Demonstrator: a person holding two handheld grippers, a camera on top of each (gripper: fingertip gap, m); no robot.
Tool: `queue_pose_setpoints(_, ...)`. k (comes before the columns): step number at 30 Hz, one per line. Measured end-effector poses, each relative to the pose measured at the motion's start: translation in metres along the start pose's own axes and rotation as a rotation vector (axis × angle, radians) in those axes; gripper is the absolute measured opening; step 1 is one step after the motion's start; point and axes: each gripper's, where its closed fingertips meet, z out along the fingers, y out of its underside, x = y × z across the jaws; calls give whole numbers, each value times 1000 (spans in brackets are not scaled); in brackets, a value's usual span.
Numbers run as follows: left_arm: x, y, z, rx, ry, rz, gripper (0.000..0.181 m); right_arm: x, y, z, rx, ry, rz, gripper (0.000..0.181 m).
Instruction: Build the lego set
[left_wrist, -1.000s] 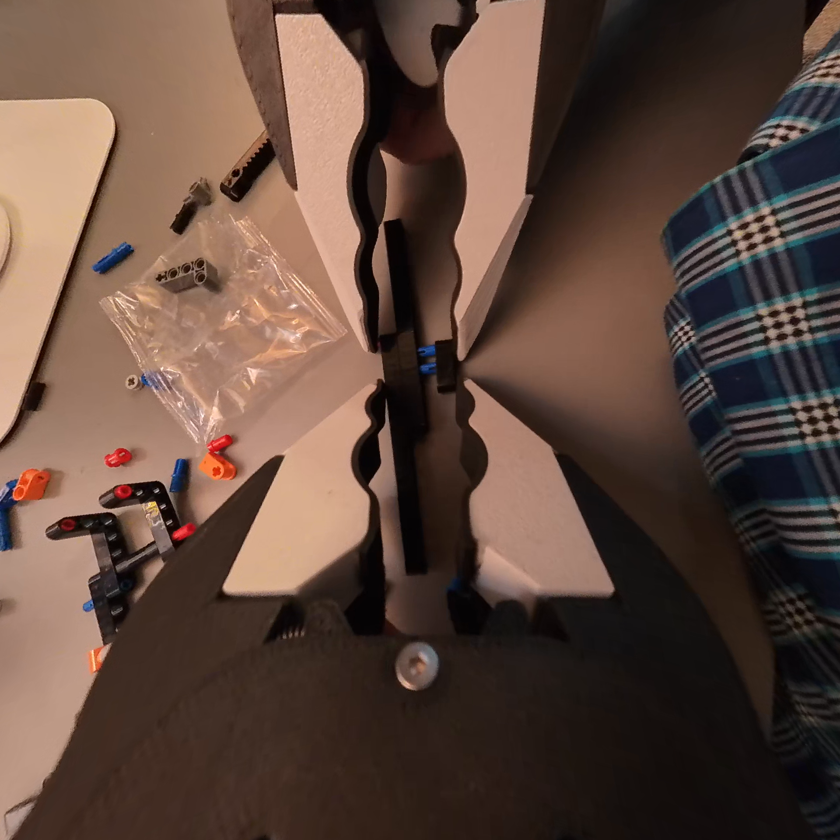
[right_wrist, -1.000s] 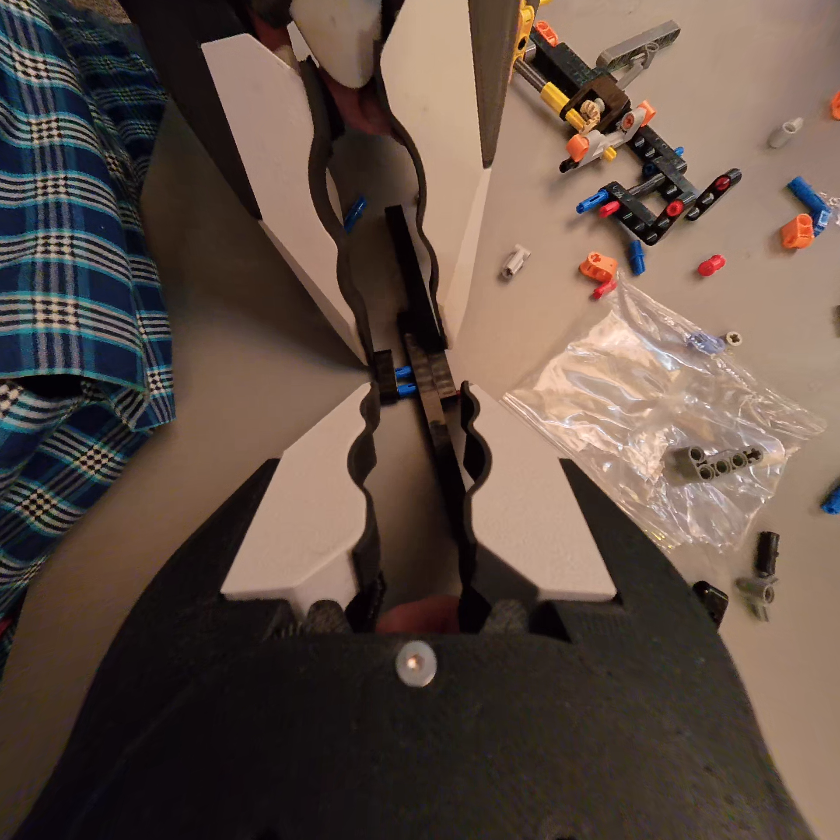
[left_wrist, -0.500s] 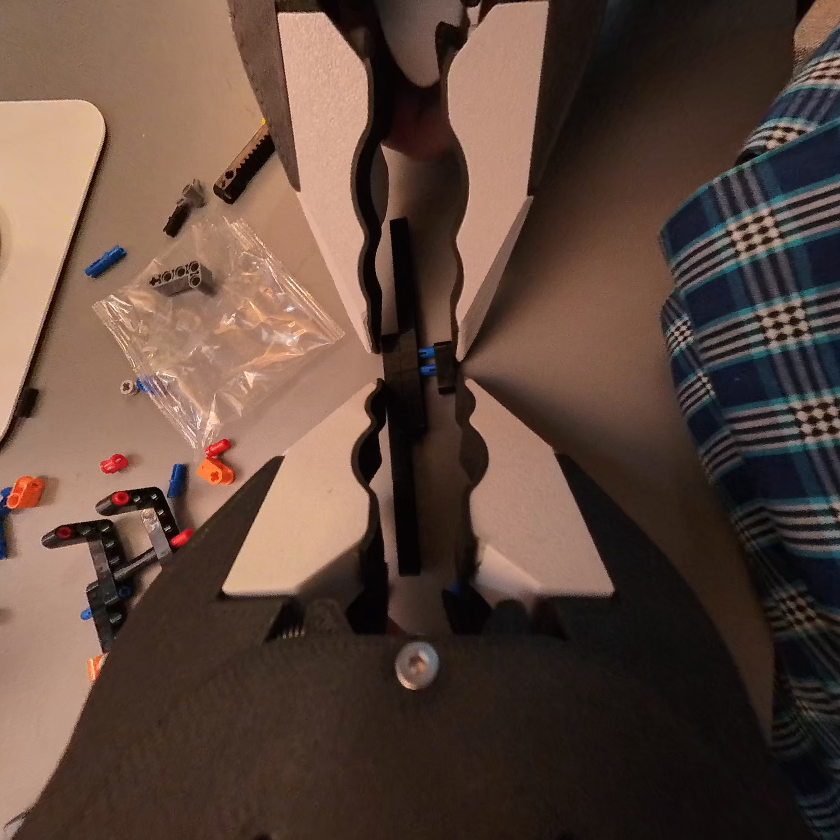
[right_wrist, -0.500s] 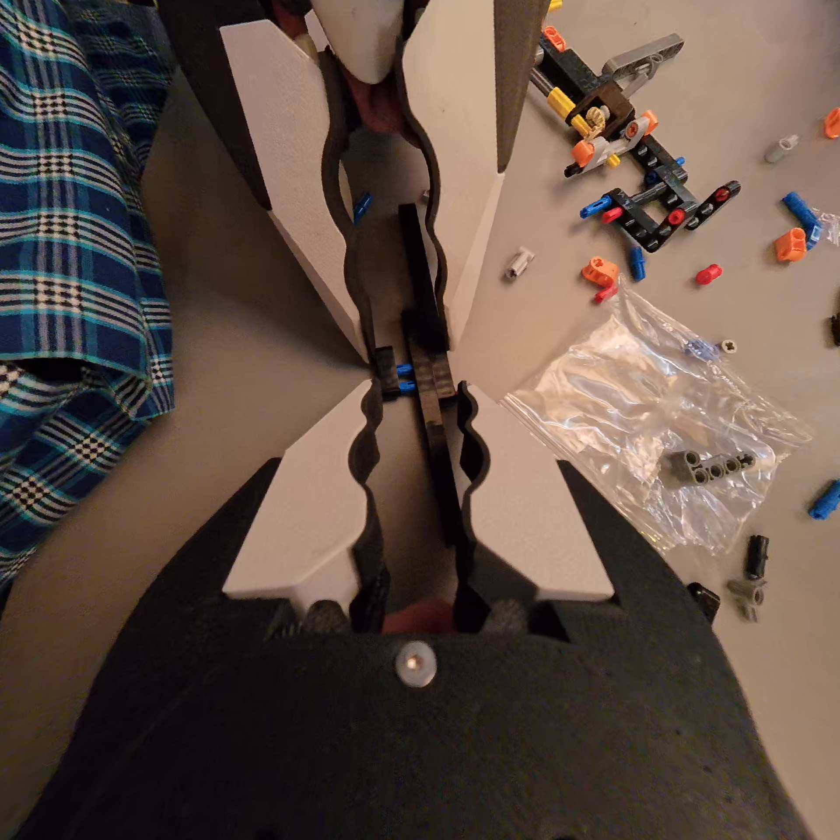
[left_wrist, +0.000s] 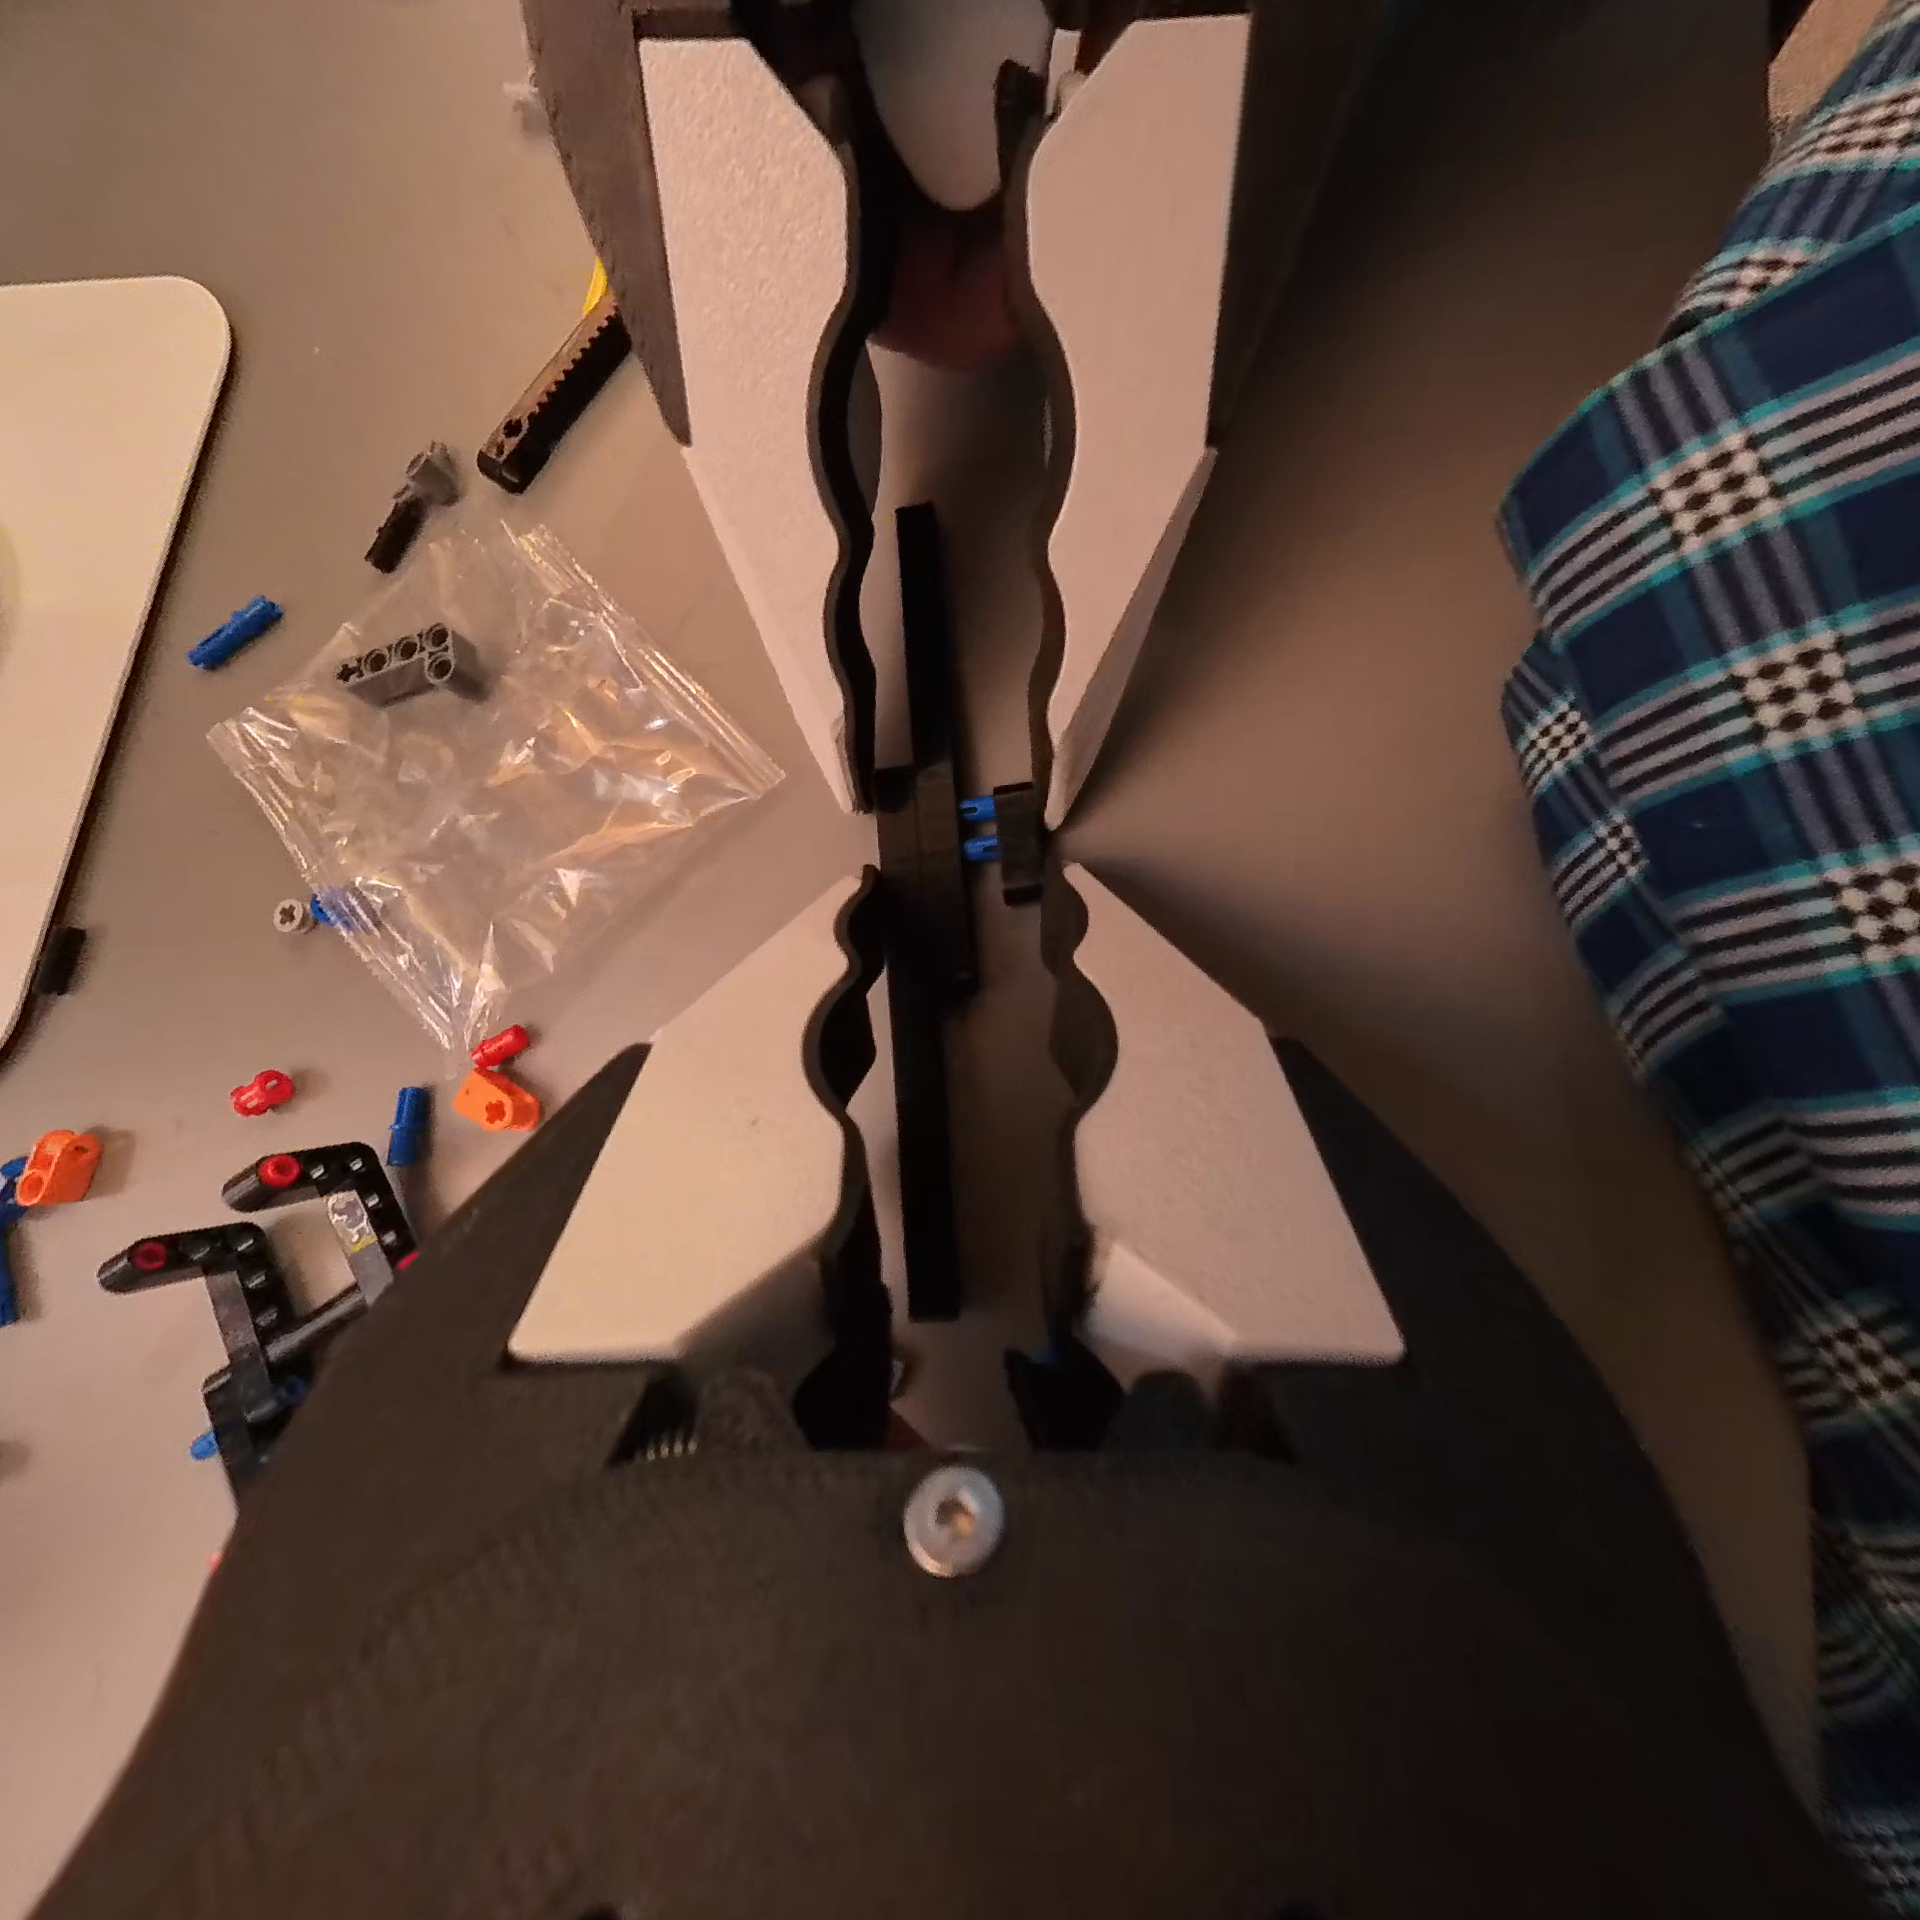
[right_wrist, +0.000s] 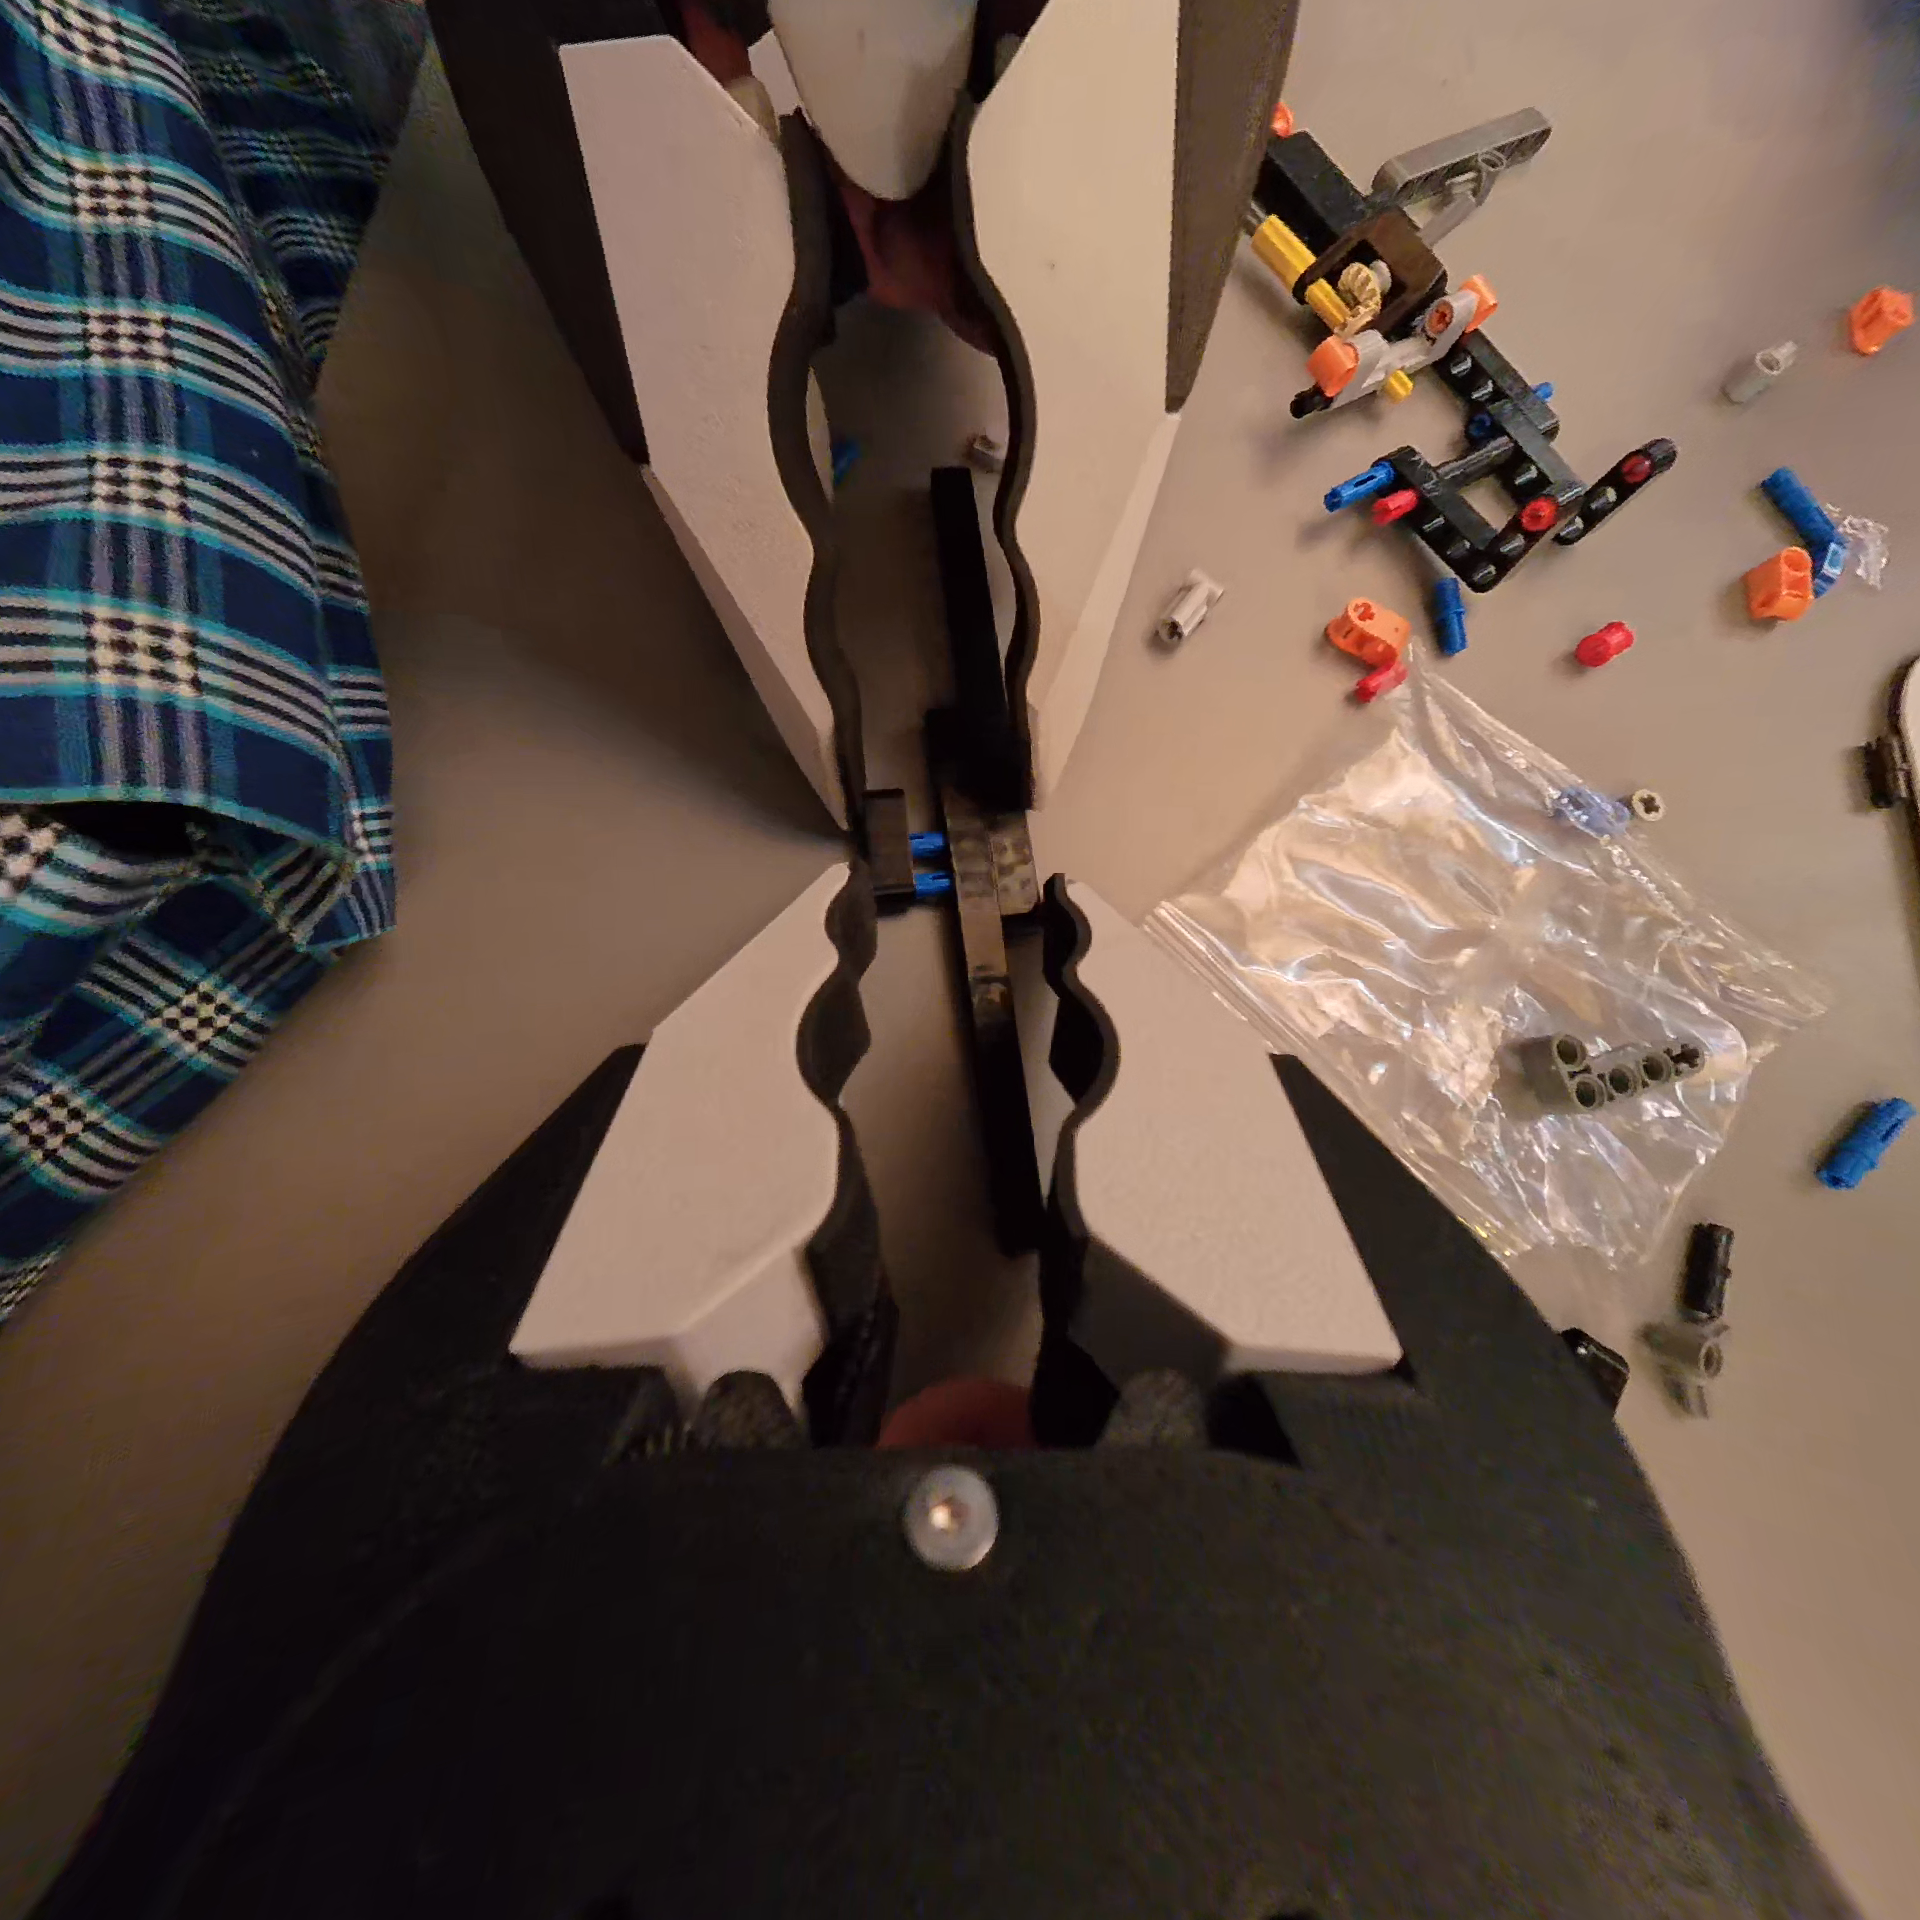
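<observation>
My left gripper (left_wrist: 956, 894) and right gripper (left_wrist: 951, 805) meet tip to tip above the grey table. Both are shut across one black beam assembly. A long black beam (left_wrist: 925, 1143) runs lengthwise through both pairs of jaws. A small black piece (left_wrist: 1016, 842) sits beside it on two blue pins (left_wrist: 975, 842), with a gap left between piece and beam. In the right wrist view my right gripper (right_wrist: 951, 888) is below and my left gripper (right_wrist: 940, 810) above, with the beam (right_wrist: 1003, 1091), small piece (right_wrist: 883, 842) and pins (right_wrist: 928, 862) between the tips.
A clear bag (left_wrist: 488, 810) with a grey beam (left_wrist: 410, 660) on it lies on the table. A black frame subassembly (right_wrist: 1496, 509) and loose orange, red and blue pins lie nearby. A pale board (left_wrist: 83, 582) is at the left edge. A plaid sleeve (left_wrist: 1745, 831) is close by. The grippers are tip to tip, or close to it.
Both grippers stay clamped tip to tip on the assembly. The views shift only slightly; the gap at the blue pins looks the same.
</observation>
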Motion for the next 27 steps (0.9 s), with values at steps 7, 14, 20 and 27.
queue_pose_setpoints(7, -1, 0, 1, 12, 26, 28, 21, 2, 0, 1, -2, 4, -12, 23)
queue_pose_setpoints(14, -1, 0, 1, 10, 15, 37, 22, 3, 0, 1, -2, -5, 3, 23)
queue_pose_setpoints(20, -9, -1, -2, -5, -3, -16, 41, 7, -4, -8, 25, -24, 67, 33)
queue_pose_setpoints(27, -14, 6, -18, -27, -36, -44, 42, 16, 7, -37, -14, 45, 112, 41)
